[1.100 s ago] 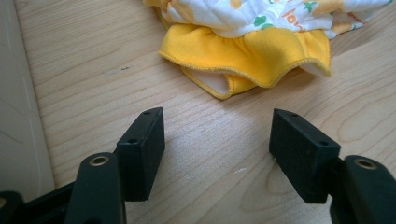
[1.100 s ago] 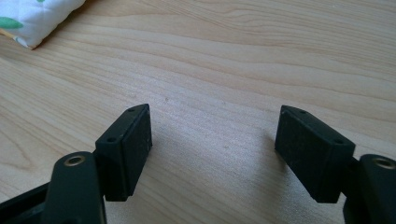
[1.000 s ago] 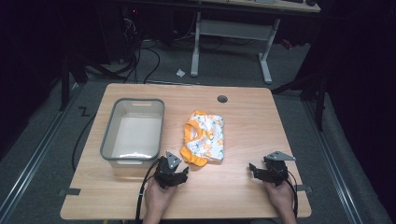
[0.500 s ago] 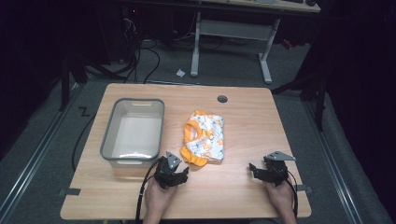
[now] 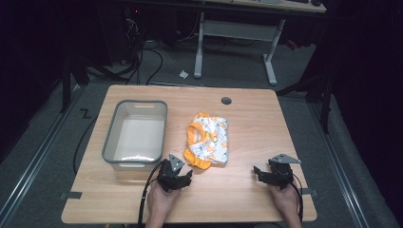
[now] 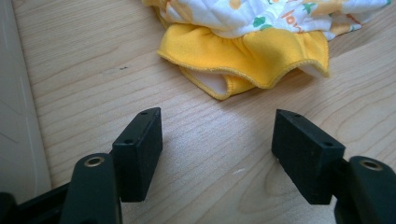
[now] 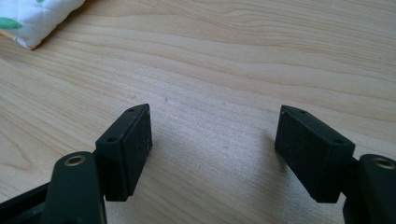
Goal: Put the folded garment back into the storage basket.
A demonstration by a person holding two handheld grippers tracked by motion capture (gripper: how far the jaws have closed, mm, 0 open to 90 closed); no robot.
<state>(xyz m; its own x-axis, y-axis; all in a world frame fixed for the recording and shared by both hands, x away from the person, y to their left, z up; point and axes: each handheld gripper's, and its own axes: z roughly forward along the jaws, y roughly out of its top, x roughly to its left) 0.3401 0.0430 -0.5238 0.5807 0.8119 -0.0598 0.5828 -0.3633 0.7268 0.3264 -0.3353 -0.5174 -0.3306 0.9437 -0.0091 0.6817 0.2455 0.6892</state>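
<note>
Left gripper (image 5: 175, 176) at near table edge: jaws wide, nothing between, tips just short of garment's yellow hem. No shift from earlier frames. Right gripper (image 5: 274, 172) near right corner: jaws wide, empty, well apart from cloth; unmoved. Garment (image 5: 208, 140) lies mid-table (image 5: 266, 123), untouched, beside empty bin (image 5: 135, 135) at left. Judgement: nothing changed; grasp not begun, left gripper best placed to take hem.
</note>
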